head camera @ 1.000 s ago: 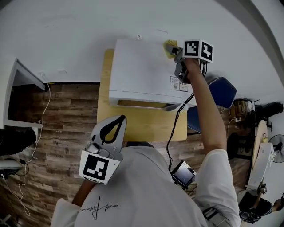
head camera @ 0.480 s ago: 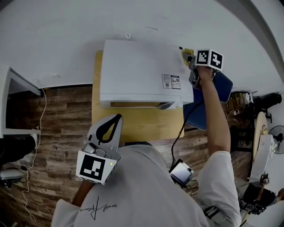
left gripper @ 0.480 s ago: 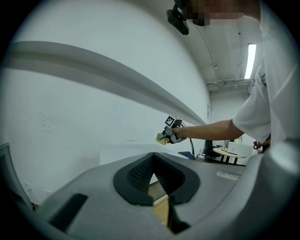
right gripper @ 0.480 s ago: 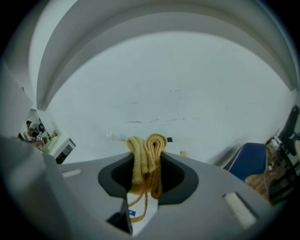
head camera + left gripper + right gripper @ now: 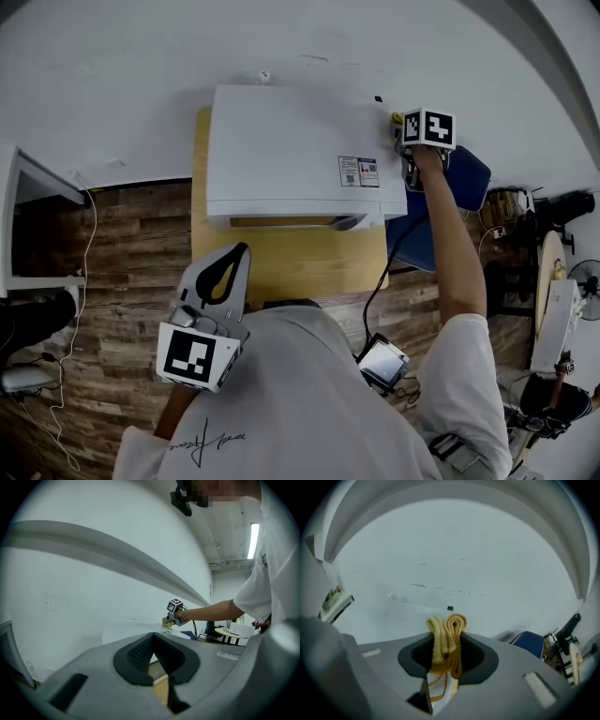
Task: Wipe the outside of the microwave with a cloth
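we record: one white box-shaped microwave [image 5: 300, 150], standing on a light wooden desk [image 5: 309, 272] against the wall. one folded yellow cloth [image 5: 447, 630], pinched between the closed jaws of our right gripper [image 5: 446, 641], at the microwave's rear right corner. one left gripper [image 5: 152, 653], jaws together and holding nothing, low by our body, well apart from the microwave.

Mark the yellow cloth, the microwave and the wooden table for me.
yellow cloth [image 5: 447, 626]: right gripper view, on its folded upper end.
microwave [image 5: 291, 141]: head view, on the bare white top panel.
wooden table [image 5: 281, 261]: head view, on the bare strip in front of the microwave.
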A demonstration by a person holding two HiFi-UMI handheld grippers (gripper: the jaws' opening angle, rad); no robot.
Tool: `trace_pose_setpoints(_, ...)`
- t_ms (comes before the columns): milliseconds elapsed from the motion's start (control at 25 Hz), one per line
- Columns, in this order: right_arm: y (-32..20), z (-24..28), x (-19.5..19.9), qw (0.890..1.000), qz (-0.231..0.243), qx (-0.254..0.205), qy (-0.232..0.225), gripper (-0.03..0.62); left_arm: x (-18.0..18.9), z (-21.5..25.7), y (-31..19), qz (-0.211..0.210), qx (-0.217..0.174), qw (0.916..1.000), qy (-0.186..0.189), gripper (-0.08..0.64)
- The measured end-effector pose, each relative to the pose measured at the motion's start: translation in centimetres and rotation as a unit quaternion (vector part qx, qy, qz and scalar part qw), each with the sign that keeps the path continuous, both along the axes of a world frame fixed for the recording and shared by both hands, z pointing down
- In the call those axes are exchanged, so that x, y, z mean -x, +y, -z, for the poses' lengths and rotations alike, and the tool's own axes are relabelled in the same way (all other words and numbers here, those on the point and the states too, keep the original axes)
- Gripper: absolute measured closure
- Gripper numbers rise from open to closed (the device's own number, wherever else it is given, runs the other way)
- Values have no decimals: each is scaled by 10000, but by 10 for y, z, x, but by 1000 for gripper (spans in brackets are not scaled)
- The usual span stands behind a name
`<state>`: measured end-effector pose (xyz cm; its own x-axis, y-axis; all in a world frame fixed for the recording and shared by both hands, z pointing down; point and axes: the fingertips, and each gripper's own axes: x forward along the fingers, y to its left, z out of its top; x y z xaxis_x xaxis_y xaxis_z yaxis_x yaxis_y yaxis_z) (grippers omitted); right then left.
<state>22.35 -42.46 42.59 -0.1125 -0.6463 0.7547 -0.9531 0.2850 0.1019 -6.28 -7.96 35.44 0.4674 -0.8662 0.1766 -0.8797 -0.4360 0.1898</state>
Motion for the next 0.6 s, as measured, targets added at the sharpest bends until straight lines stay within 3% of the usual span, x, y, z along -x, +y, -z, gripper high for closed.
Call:
trace_pose_setpoints(360, 6, -6, 15, 9993, 1, -108, 368, 469, 9, -1, 6, 90, 21, 10000, -5, 568)
trace_pose_setpoints(600, 10, -6, 32, 9996, 77, -95, 240, 468, 11, -1, 11, 49, 1, 10000, -52, 568)
